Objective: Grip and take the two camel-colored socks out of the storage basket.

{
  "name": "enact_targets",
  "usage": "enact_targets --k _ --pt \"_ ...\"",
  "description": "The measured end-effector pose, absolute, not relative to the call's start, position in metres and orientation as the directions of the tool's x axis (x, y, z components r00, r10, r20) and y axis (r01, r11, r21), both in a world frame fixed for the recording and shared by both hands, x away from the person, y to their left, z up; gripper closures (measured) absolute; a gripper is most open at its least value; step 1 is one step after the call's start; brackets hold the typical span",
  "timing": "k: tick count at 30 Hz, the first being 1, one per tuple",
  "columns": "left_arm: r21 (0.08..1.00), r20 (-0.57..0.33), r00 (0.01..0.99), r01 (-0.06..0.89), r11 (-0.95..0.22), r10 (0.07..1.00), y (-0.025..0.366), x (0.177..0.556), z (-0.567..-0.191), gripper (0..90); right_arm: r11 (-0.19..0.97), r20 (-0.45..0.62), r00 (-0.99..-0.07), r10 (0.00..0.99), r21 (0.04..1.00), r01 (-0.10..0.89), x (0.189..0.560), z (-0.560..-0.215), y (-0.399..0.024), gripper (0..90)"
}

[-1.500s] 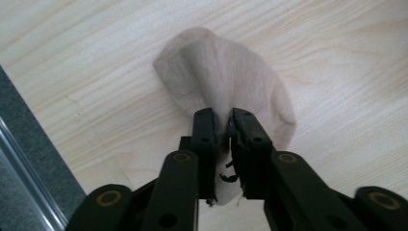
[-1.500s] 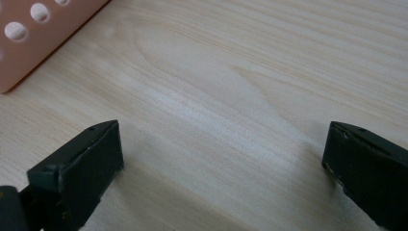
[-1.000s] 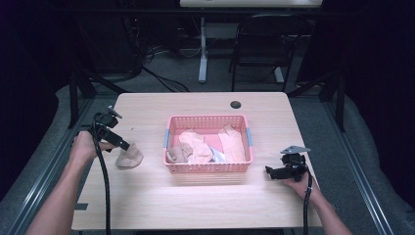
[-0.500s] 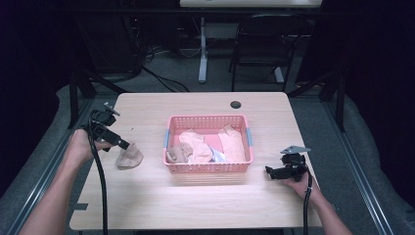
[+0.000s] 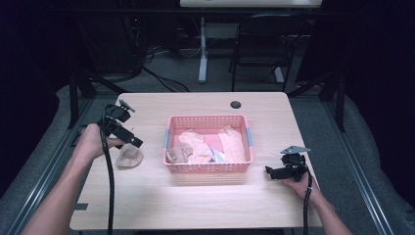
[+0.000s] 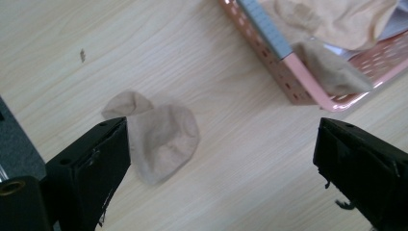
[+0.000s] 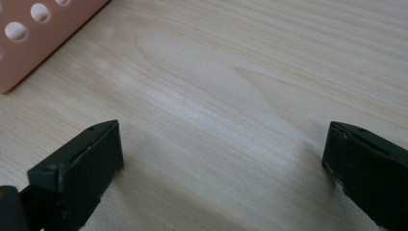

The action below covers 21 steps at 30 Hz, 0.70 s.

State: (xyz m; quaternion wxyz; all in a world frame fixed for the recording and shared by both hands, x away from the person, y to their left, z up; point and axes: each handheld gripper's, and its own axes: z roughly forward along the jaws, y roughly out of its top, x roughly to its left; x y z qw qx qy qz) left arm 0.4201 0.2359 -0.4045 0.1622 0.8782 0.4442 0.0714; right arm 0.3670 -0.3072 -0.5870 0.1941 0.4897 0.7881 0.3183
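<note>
Both tongs gape with nothing between them. Left tongs (image 5: 134, 142), jaws just opened wider, hover above a tan sock (image 5: 129, 157) lying crumpled on the table (image 5: 195, 200), left of the pink basket (image 5: 209, 166). Right tongs (image 5: 270, 172) rest low beside the basket's right.

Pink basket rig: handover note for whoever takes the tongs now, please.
Left tongs: open, nothing between the jaws, which have just been opening; held above the table left of the pink basket.
Right tongs: open, empty, low over bare table right of the basket.
Things: one beige sock lies crumpled on the table, left of the basket. More beige and pink socks lie in the basket; one drapes over its rim.
Done: one sock out and let go.
Left: apparently the remaining socks in the basket.
</note>
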Motion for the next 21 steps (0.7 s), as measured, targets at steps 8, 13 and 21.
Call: enact_targets --k 8,13,21 --pt "0.34 -0.056 0.68 0.702 -0.626 0.731 0.199 0.42 -0.401 8.5 0.319 0.006 -0.446 0.895 0.692 0.648 0.367 -0.587 -0.307 0.0" --pt "0.329 -0.064 0.72 0.669 -0.666 0.691 0.173 0.423 -0.403 10.5 0.318 0.006 -0.446 0.895 0.692 0.648 0.367 -0.587 -0.307 0.0" --pt "0.291 -0.078 0.751 0.647 -0.705 0.656 0.141 0.43 -0.419 14.5 0.318 0.006 -0.447 0.895 0.692 0.647 0.367 -0.587 -0.307 0.0"
